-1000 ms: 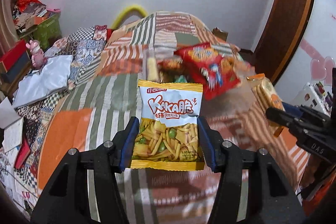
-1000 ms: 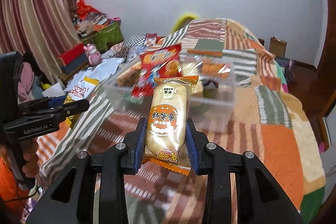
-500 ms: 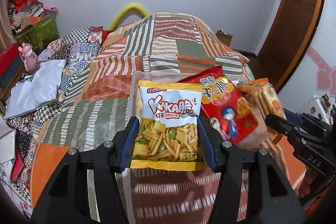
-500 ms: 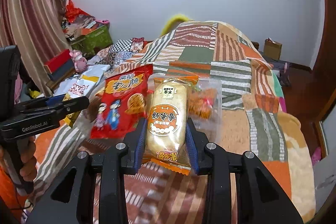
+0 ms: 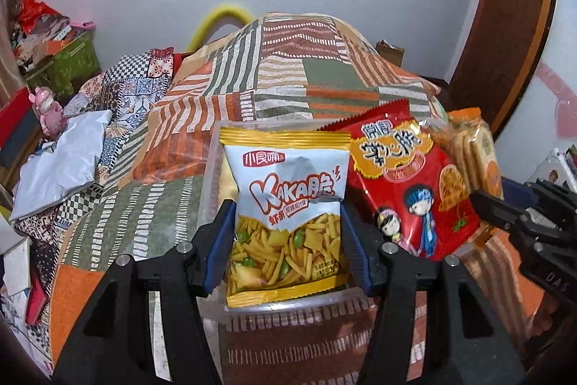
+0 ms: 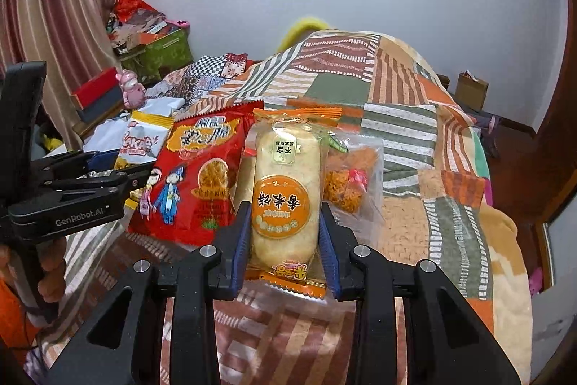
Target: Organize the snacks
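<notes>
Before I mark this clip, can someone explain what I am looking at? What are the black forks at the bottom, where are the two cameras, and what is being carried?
There is no robot here. A person holds a hand-operated two-finger gripper in each hand, and each gripper carries a wide-angle camera that looks forward along its fingers, so the black forks are the gripper's own fingers.

In the left wrist view, the left gripper is closed on a white and yellow snack bag. In the right wrist view, the right gripper is closed on an orange rice cracker pack. Each view also catches the other gripper at its edge.

Both hang over a clear plastic bin that sits on a bed with a patchwork quilt. A red snack bag stands in the bin, with a clear packet of orange snacks beside it.
</notes>
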{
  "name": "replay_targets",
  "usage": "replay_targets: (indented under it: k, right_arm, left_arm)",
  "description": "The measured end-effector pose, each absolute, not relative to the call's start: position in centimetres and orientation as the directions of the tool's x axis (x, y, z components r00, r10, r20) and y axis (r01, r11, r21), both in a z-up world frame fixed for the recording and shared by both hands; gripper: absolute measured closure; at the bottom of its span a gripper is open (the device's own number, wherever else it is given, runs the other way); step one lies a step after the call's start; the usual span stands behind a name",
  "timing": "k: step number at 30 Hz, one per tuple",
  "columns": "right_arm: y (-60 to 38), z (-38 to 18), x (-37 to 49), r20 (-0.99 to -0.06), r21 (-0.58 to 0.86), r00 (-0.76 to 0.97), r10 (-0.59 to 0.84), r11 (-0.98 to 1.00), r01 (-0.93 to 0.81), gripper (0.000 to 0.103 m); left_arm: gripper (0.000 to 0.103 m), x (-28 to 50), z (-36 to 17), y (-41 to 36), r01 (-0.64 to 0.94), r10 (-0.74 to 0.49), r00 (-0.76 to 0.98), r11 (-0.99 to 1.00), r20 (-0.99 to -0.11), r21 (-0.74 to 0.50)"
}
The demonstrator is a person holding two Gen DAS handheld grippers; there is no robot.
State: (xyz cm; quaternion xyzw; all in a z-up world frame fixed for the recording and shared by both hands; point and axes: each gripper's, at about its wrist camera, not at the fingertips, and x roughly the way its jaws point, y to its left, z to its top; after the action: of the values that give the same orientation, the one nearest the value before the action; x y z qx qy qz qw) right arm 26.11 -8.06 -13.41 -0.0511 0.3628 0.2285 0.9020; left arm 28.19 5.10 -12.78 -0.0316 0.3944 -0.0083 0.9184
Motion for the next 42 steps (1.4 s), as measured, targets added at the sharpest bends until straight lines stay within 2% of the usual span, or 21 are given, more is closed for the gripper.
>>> replay_targets:
  k: [9,13,18,27,30,33,37,39,42]
  right_arm:
    - [-9.0,-14.0,26.4,-0.691,0.125,0.612,0.384,0.898,-0.421,0.068]
    - [-9.3,-13.6,26.2,-0.688,0.127,0.621,0.375,0.905,-0.406,0.054]
    - [-9.4,-13.0,25.5,-0.681,0.114,0.629,0.374,0.903,-0.413,0.052]
    - [-10.8,-8.9,21.8,-0.607,0.126,0.682,0.408,0.897,-0.424,0.052]
    - [-11.1,-7.2,20.0,-0.566,0.127,0.707,0.424,0.892,-0.434,0.047]
    - [-11.5,-5.3,17.7,-0.510,0.121,0.740,0.438,0.889,-0.442,0.040]
    - [-11.9,-3.2,14.7,-0.446,0.107,0.771,0.455,0.882,-0.458,0.036]
    - [-12.1,-2.6,13.6,-0.422,0.104,0.779,0.463,0.879,-0.466,0.032]
    - [-12.3,-1.8,12.1,-0.383,0.100,0.795,0.471,0.876,-0.471,0.023]
  left_arm:
    - [0.043,27.6,-12.6,5.1,-0.006,-0.043,0.680,0.998,-0.732,-0.064]
    - [0.042,27.1,-12.2,5.3,-0.003,-0.059,0.683,0.997,-0.728,-0.083]
    - [0.039,26.2,-11.1,5.3,0.007,-0.077,0.700,0.995,-0.710,-0.100]
    - [0.039,21.5,-6.5,4.5,0.025,-0.093,0.769,0.993,-0.632,-0.115]
    - [0.039,18.8,-4.4,3.9,0.037,-0.097,0.808,0.993,-0.581,-0.115]
    - [0.033,16.3,-2.6,3.5,0.039,-0.091,0.843,0.993,-0.530,-0.108]
    - [0.015,13.0,-0.5,2.9,0.048,-0.091,0.881,0.993,-0.464,-0.104]
    - [0.012,11.6,0.3,2.9,0.057,-0.104,0.891,0.991,-0.442,-0.118]
    - [0.005,9.7,1.2,3.0,0.038,-0.081,0.910,0.993,-0.406,-0.112]
